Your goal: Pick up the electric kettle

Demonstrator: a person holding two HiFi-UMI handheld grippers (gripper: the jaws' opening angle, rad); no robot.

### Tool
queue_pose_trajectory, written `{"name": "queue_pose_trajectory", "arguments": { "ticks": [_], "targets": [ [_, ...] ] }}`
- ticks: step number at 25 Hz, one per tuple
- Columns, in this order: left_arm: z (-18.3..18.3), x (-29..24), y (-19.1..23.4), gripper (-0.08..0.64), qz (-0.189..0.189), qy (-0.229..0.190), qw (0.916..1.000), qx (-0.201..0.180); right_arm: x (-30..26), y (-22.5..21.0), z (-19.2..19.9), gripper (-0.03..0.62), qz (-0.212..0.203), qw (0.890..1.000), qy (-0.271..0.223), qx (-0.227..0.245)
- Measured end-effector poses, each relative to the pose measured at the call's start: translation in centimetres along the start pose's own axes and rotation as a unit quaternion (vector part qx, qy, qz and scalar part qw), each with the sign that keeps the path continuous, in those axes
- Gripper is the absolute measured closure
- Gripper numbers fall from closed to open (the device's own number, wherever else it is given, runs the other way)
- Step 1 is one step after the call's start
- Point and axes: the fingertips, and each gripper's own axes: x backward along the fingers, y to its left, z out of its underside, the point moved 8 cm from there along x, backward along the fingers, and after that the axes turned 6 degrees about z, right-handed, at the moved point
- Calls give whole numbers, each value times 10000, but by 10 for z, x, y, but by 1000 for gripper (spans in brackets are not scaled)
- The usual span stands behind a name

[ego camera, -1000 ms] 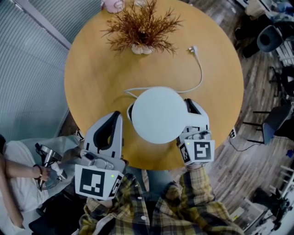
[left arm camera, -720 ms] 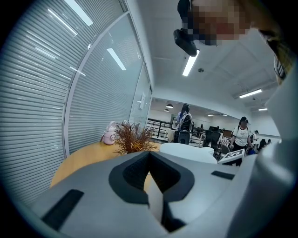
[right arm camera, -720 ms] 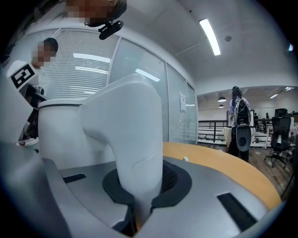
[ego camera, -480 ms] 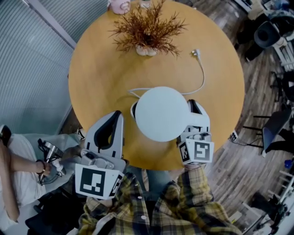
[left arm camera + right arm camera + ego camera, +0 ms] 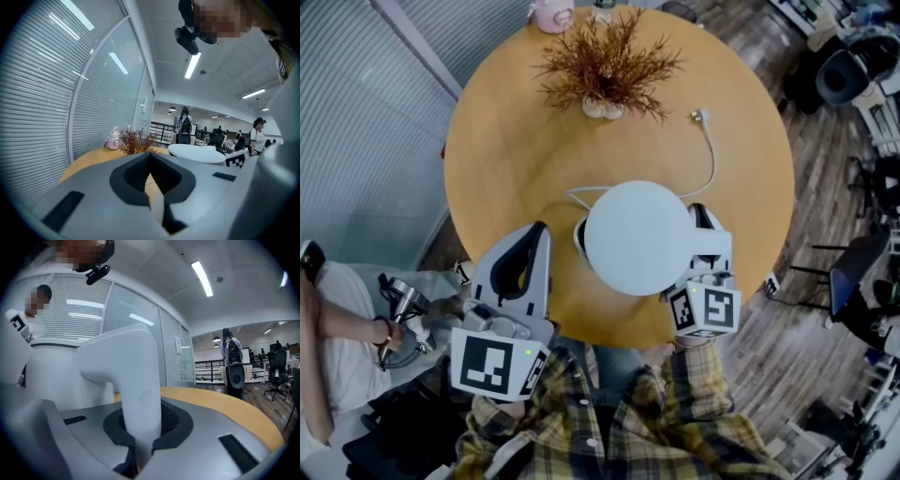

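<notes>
pink object point(image 5: 551, 12) partly beyond top edge

Dried brown plant point(image 5: 607, 66) and small pink object point(image 5: 551, 13) on round wooden table point(image 5: 506, 187)

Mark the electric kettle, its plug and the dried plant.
electric kettle point(image 5: 639, 237), head view, middle of its white lid
plug point(image 5: 699, 115), head view, plug head at the cord's free end
dried plant point(image 5: 607, 61), head view, centre of the brown sprigs
</notes>
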Motion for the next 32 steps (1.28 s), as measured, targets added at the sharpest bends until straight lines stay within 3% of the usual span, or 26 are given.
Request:
{"name": "queue_pose_trajectory", "arguments": {
  "ticks": [12,26,32],
  "targets": [
    [-27,11,-5,558,51,-223,9997,-17,15,2,-47,548,-244,9993,-80,281],
    [-55,38,-23,558,30,-445,9990,-20,46,17,-108,547,-1004,9938,-101,475],
    [-60,45,-26,558,24,-530,9986,-89,57,24,-122,547,-1251,9916,-148,303]
  ]
}}
